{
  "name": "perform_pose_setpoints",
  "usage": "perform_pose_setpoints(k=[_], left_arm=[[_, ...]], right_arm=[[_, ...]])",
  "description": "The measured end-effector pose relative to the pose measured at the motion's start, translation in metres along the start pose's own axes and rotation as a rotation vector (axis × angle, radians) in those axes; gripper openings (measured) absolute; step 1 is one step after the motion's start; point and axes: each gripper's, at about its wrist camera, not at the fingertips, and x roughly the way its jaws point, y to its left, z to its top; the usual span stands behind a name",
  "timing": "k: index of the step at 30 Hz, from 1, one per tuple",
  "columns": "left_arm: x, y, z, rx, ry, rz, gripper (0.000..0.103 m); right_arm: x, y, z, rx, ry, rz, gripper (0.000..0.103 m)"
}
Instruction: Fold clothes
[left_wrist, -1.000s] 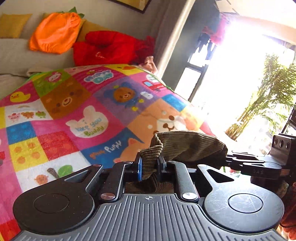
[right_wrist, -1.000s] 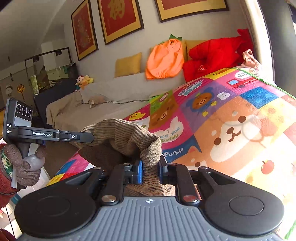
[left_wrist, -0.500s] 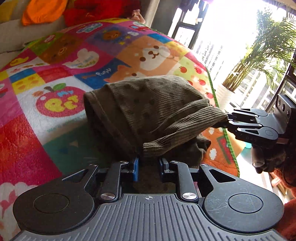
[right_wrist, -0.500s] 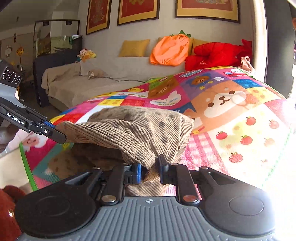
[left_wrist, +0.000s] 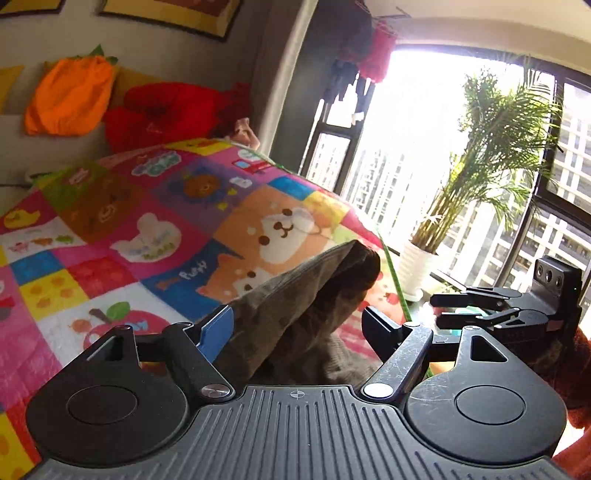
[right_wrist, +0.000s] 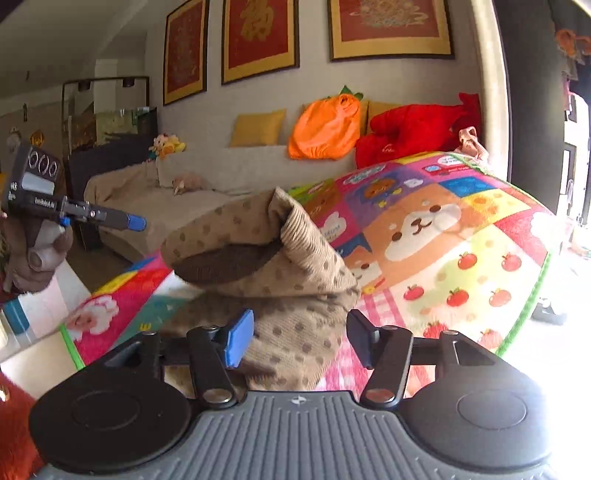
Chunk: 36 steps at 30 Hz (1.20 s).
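Observation:
A brown dotted corduroy garment (right_wrist: 273, 258) lies bunched in a folded heap near the front edge of the colourful animal-print mat (right_wrist: 443, 236). My right gripper (right_wrist: 299, 341) has its jaws opening, the cloth lying between them without being pressed. In the left wrist view the same garment (left_wrist: 303, 306) rises between the opening jaws of my left gripper (left_wrist: 295, 332), loose and unpinched. The right gripper (left_wrist: 476, 308) also shows at the right of that view, and the left gripper (right_wrist: 129, 221) at the left of the right wrist view.
A beige sofa (right_wrist: 229, 173) stands behind the mat with an orange cushion (right_wrist: 325, 125), a red plush (right_wrist: 417, 129) and a yellow pillow (right_wrist: 258, 127). A potted palm (left_wrist: 491, 155) stands by the bright window on the right. A gloved hand (right_wrist: 33, 254) holds the left tool.
Both grippers held the garment lifted, lowered it onto the mat's front part, then let go; their jaws now stand apart and have drawn back from the cloth.

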Motion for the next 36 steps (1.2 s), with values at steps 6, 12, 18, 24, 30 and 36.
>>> perform_pose_setpoints(k=[6,12,18,24,30,36], left_arm=[[0.047,-0.009,-0.004,0.09,0.066,0.046,0.091],[0.071,-0.035,-0.04,0.258,0.116,0.108,0.095],[0.112,-0.03,-0.059,0.397,0.127,0.251,0.085],[0.105,-0.034,-0.042,0.422,0.055,0.258,0.024],[0.037,-0.076,-0.022,0.436,-0.049,0.167,0.021],[0.016,-0.095,-0.068,0.449,0.051,0.1,0.034]], right_arm=[[0.052,-0.009,0.031,0.004,-0.022,-0.018,0.064],[0.097,0.01,0.037,-0.096,-0.006,0.04,0.071],[0.142,0.013,0.036,-0.103,0.027,-0.002,0.07],[0.137,0.008,0.043,-0.039,0.011,-0.021,0.018],[0.073,0.025,0.059,-0.056,-0.092,0.023,0.016],[0.036,0.045,0.018,-0.086,-0.063,0.036,0.016]])
